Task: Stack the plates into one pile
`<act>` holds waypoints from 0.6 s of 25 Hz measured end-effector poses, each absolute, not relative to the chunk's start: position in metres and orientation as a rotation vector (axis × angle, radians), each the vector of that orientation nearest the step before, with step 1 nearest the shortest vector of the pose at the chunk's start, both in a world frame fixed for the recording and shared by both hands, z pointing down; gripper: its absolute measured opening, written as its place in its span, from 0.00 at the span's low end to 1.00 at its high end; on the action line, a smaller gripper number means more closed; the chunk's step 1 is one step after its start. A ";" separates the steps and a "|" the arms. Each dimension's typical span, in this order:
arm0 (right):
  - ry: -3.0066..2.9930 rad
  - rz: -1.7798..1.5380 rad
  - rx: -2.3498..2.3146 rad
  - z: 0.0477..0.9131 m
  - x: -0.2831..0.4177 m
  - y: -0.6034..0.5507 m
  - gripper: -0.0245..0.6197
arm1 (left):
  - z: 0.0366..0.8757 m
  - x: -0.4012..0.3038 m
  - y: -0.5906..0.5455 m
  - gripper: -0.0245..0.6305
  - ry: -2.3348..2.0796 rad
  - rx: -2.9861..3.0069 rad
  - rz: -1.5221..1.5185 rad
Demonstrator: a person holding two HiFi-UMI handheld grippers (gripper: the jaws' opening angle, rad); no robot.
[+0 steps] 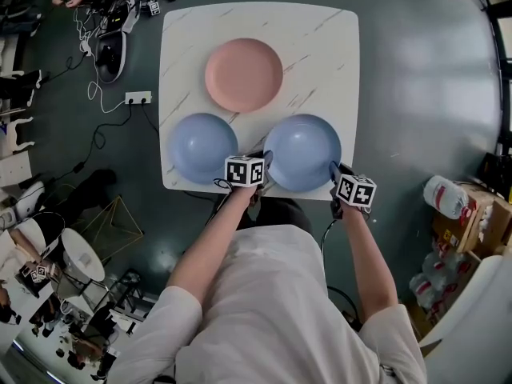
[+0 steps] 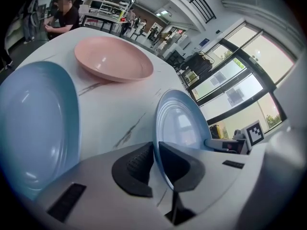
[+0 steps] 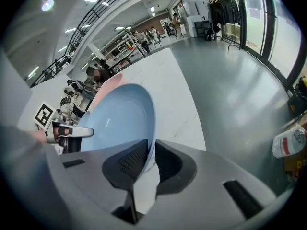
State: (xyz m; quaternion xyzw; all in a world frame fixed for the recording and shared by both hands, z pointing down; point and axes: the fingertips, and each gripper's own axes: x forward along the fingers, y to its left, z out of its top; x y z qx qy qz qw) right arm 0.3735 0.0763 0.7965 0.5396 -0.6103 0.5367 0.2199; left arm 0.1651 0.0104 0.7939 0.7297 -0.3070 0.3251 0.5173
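White marble desk (image 1: 336, 38) | right blue plate (image 1: 302, 152) at near edge | left gripper (image 2: 156, 161) pinches its left rim | right gripper (image 3: 150, 158) pinches its right rim | pink plate (image 1: 244, 74) behind

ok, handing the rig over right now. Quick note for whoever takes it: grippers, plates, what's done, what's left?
Grippers: the left gripper is shut on the near-left rim of the right blue plate. The right gripper is shut on the same plate's near-right rim.
Plates: all three are single on the table, none on another. The pink plate is at the far side, the left blue plate near left, and the right blue plate near right.
Done: the two-gripper hold only; nothing is stacked.
Left: probably carry the right blue plate onto one of the others, then add the third to that pile.
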 end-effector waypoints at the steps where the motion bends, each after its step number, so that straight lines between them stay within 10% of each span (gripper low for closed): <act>1: -1.693 1.484 1.486 0.795 0.371 0.075 0.13 | 0.792 0.163 0.010 0.11 -0.740 1.753 0.776; 15: -1.798 1.407 1.370 0.754 0.326 0.051 0.13 | 0.749 0.114 0.008 0.11 -0.846 1.751 0.682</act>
